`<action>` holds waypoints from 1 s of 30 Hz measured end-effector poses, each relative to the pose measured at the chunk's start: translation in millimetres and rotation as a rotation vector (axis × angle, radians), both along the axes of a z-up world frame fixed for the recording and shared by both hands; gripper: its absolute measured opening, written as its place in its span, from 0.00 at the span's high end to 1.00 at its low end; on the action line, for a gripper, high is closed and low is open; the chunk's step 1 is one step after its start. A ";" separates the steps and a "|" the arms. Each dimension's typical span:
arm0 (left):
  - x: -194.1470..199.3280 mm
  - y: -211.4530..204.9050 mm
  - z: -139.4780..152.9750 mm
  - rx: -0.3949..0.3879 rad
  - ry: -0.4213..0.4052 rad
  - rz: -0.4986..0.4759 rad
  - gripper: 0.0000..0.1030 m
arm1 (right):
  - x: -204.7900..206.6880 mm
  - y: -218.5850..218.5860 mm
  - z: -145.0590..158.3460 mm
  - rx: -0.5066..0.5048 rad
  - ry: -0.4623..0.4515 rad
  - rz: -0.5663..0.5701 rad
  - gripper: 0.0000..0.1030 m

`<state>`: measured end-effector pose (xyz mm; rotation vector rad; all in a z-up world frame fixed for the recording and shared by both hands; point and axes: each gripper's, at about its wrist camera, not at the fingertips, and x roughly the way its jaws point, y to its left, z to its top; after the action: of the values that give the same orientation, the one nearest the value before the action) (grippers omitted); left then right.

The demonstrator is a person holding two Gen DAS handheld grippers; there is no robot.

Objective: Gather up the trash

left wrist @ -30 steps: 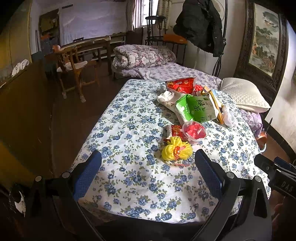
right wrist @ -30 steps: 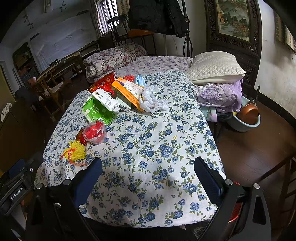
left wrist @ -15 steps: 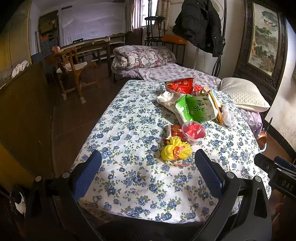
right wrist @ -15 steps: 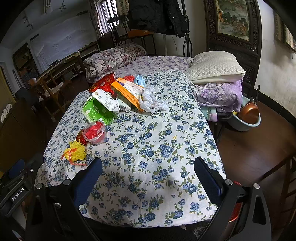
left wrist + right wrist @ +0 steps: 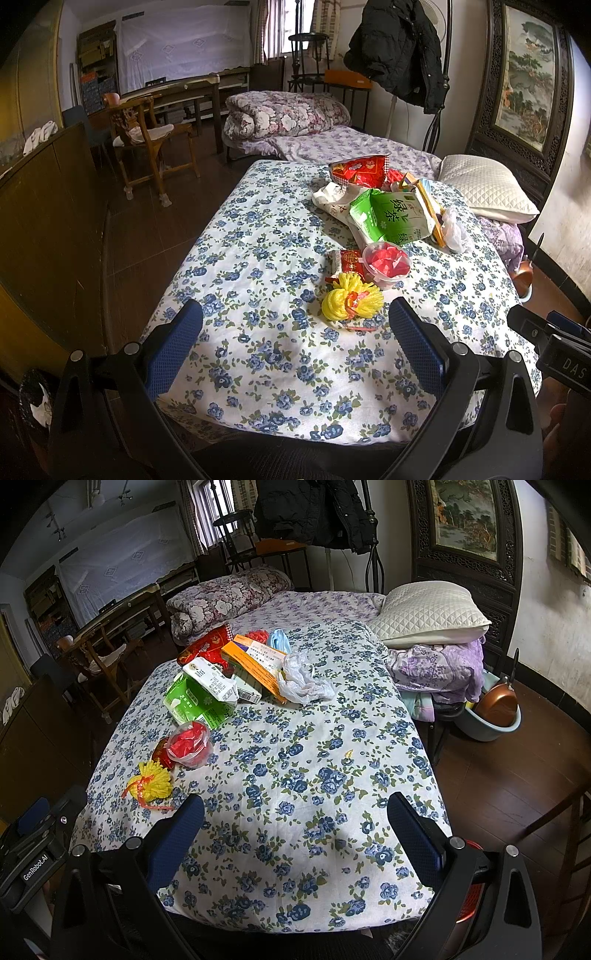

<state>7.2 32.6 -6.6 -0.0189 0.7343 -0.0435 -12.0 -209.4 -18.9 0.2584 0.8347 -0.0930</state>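
Trash lies on a bed with a blue-flowered cover [image 5: 258, 258] [image 5: 332, 768]. Nearest is a yellow net bundle [image 5: 351, 302] [image 5: 152, 785], then a clear cup of red paper [image 5: 386, 260] [image 5: 189, 744] beside a small red packet [image 5: 345, 260]. Farther back are a green tea bag [image 5: 391, 218] [image 5: 197, 699], a red snack bag [image 5: 360, 171] [image 5: 205, 646], an orange box [image 5: 255, 662] and a crumpled clear plastic bag [image 5: 304, 681] [image 5: 455, 230]. My left gripper [image 5: 295, 343] is open and empty above the bed's near end. My right gripper [image 5: 295, 834] is open and empty there too.
A white quilted pillow [image 5: 428, 613] lies on folded purple bedding [image 5: 439, 668] at the right. A basin with a copper pan [image 5: 495, 710] stands on the floor right of the bed. A wooden chair [image 5: 147, 147] and a dark cabinet [image 5: 48, 221] are at the left. A rolled floral quilt [image 5: 284, 114] lies behind.
The left wrist view has shifted slightly, with the bed a little lower in frame. The right gripper has hardly moved. Both stay open.
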 end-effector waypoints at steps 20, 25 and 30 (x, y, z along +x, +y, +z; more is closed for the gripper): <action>-1.0 -0.7 -0.1 0.002 0.000 -0.001 0.06 | -0.3 -1.1 -0.2 -0.001 0.004 0.008 0.06; -1.0 14.1 3.4 -0.006 -0.018 0.073 0.06 | 4.1 11.9 0.9 -0.036 0.012 0.036 0.06; 2.2 31.5 3.9 -0.021 -0.015 0.116 0.06 | 33.5 33.3 0.8 0.012 0.012 0.095 0.06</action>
<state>9.4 64.0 -2.7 -0.0811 0.7170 0.0598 21.5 -176.0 -18.1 0.2298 0.8584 -0.0010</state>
